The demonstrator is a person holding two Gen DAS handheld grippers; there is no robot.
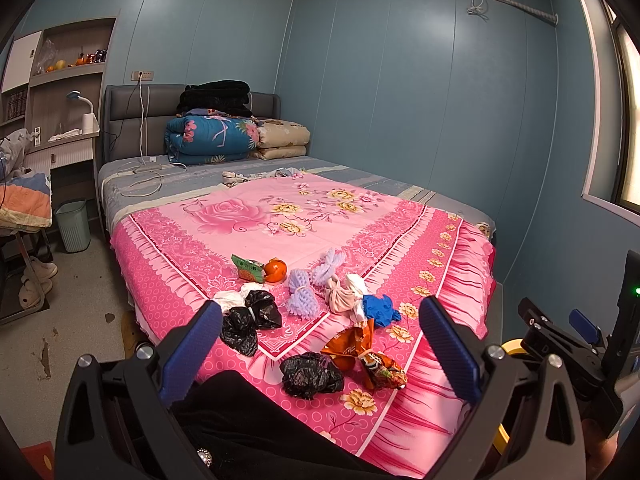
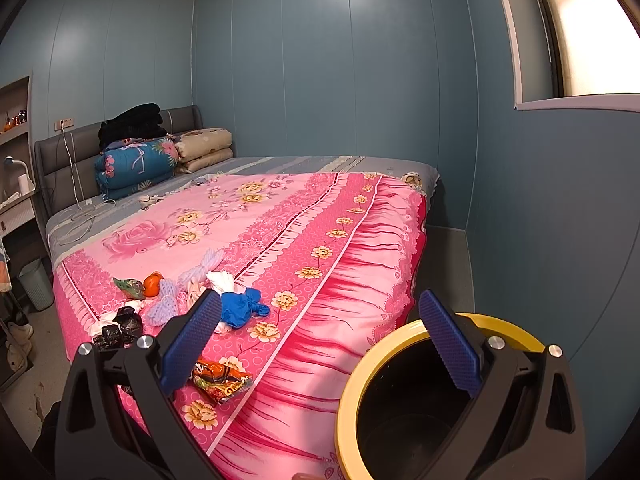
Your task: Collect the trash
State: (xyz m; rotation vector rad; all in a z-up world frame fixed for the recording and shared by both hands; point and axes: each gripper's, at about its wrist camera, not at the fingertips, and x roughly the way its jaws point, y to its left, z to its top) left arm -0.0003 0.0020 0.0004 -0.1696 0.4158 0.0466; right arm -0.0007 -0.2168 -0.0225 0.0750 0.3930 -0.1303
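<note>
Trash lies on the pink flowered bedsheet [image 1: 304, 208] near the foot of the bed: a green wrapper [image 1: 248, 269], an orange fruit [image 1: 275, 270], two purple foam nets [image 1: 303, 292], black plastic bags [image 1: 250, 318], a blue glove [image 1: 380, 309] and orange snack wrappers [image 1: 374, 364]. My left gripper [image 1: 320, 306] hovers open above this pile with nothing in it. Over the bed's right corner, my right gripper [image 2: 320, 296] is also open and empty. Its right finger sits over the yellow rim of a black bin [image 2: 352, 380]. The blue glove [image 2: 240, 308] and a snack wrapper [image 2: 220, 380] lie by its left finger.
A grey-green waste basket [image 1: 74, 224] stands on the floor left of the bed. Folded quilts [image 1: 212, 136] and cables [image 1: 148, 176] are at the headboard. A chair with clothes [image 1: 24, 204] and slippers [image 1: 36, 280] are at the left. The blue wall [image 2: 560, 200] closes the right side.
</note>
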